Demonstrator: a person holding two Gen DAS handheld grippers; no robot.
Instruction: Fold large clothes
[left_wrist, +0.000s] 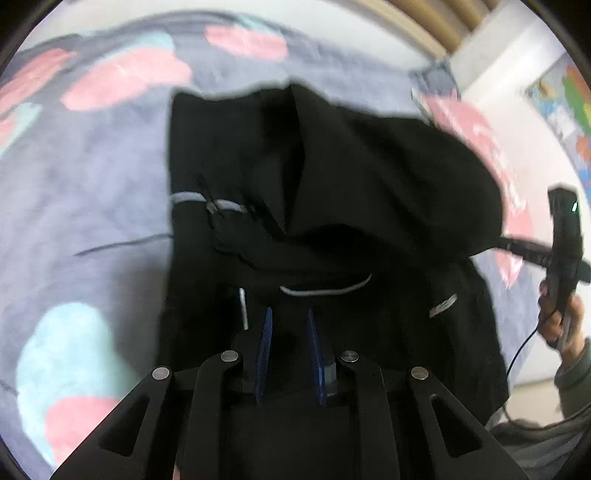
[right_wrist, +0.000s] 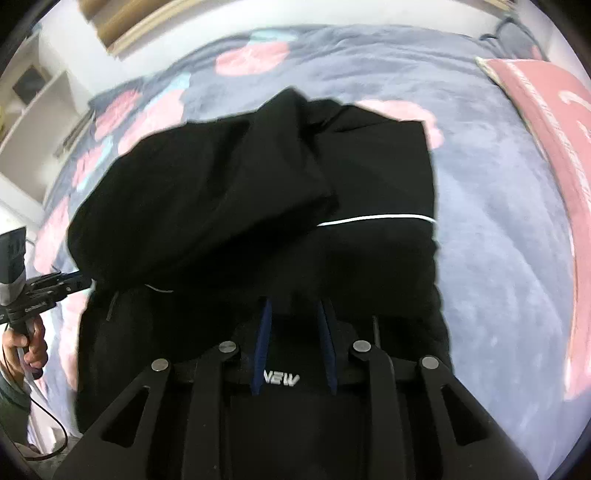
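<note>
The bed (left_wrist: 92, 192) is covered by a grey-blue blanket (right_wrist: 491, 236) printed with pink and pale blue shapes, and it carries the whole workpiece. A black jacket (left_wrist: 351, 177) with thin white piping lies on the middle of the blanket, its near hem toward both tools; one side panel or sleeve is folded over the body and forms a raised, rounded bulge. A pink pillow (right_wrist: 546, 122) rests at the far right edge of the bed in the right wrist view, well apart from the jacket. The left tool (left_wrist: 288, 350) hangs over the near hem of the jacket; its blue fingers (left_wrist: 264, 354) stand parted with a clear gap between them, and black cloth lies in or under that gap, though whether it is gripped cannot be told. The right tool (right_wrist: 293, 347) sits over the near hem as well, beside white "NEW" lettering (right_wrist: 282, 379) on the cloth; its fingers (right_wrist: 260, 347) are likewise spread apart, and contact with the fabric cannot be told. Both views are blurred.
</note>
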